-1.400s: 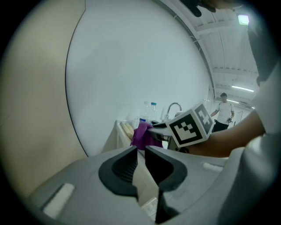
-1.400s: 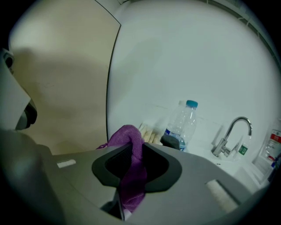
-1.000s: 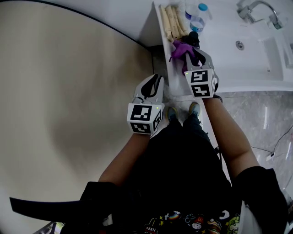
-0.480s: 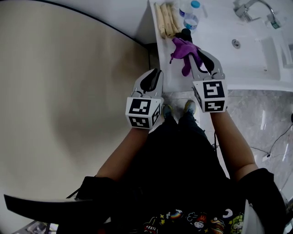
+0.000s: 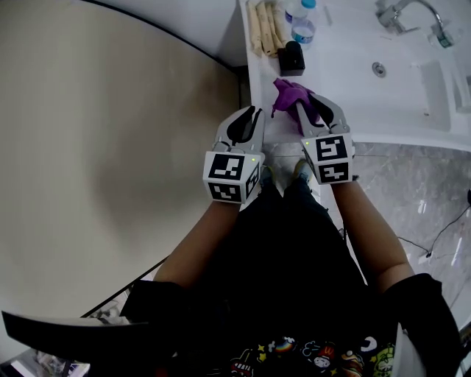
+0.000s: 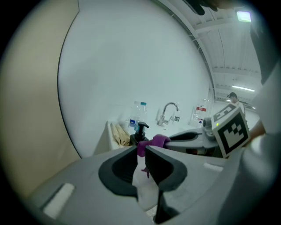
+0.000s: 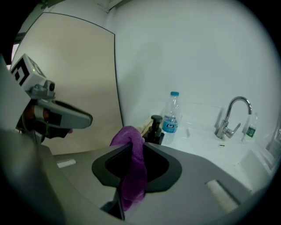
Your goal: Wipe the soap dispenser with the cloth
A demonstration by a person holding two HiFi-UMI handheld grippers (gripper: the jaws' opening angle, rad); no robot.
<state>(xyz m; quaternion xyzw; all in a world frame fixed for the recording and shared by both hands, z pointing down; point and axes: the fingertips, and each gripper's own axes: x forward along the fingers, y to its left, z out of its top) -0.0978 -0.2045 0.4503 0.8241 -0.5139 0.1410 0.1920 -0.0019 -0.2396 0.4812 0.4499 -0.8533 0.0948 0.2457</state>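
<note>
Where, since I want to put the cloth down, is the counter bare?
Bare: the counter strip between the dispenser and the near edge, under the held cloth, and the basin. Crowded: the far corner, rolls and bottles behind the dispenser.

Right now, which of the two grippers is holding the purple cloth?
The right gripper: the purple cloth is pinched in its jaws, while the left gripper holds nothing.

White counter (image 5: 353,96) below and ahead of the right claw (image 5: 313,109). Just ahead of claw, black dispenser (image 5: 292,57). Beyond it, two water bottles (image 5: 300,23); left of those, beige rolls (image 5: 263,29) at counter's far end. To claw's right, sunken basin (image 5: 401,74), with faucet (image 5: 412,10).
</note>
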